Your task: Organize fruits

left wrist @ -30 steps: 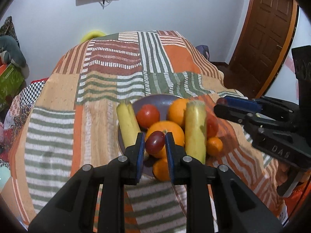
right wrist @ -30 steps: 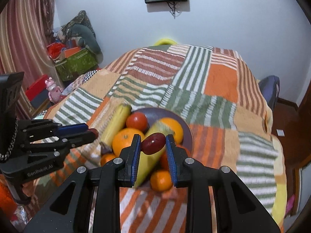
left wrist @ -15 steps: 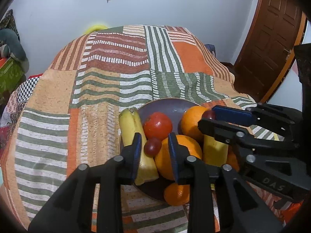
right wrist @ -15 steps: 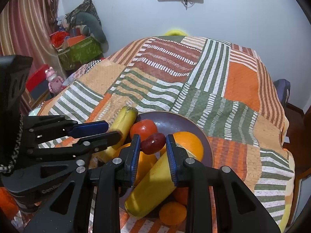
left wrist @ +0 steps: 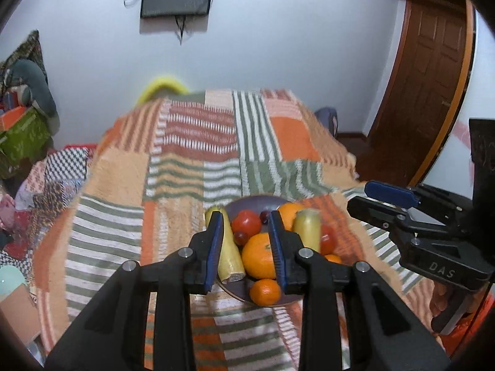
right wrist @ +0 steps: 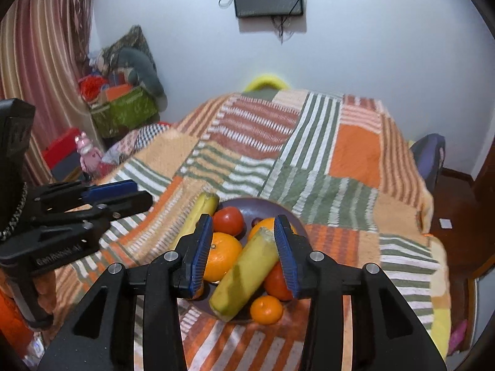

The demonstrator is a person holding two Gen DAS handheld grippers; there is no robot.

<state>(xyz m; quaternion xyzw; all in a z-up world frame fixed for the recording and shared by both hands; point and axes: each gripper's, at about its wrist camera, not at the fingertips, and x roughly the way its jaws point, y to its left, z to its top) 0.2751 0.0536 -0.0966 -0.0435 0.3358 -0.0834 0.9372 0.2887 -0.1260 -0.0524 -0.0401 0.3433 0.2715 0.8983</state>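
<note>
A dark round plate (right wrist: 290, 216) on the striped patchwork blanket (right wrist: 352, 151) holds two bananas, tomatoes, oranges, a small tangerine (right wrist: 266, 309) and two dark grapes (left wrist: 240, 236). The left gripper (left wrist: 246, 249) stands apart and empty; the right gripper (right wrist: 245, 255) is opening, empty. Their fingers hide parts of the fruit; the blanket blurs.

- Fruit is crowding the plate (right wrist: 280, 208), leaving only a bare patch at its far rim.
- The patchwork blanket (right wrist: 352, 151) is lying open all around the plate.
- The left gripper (right wrist: 119, 193) is hovering beside the plate's left edge.
</note>
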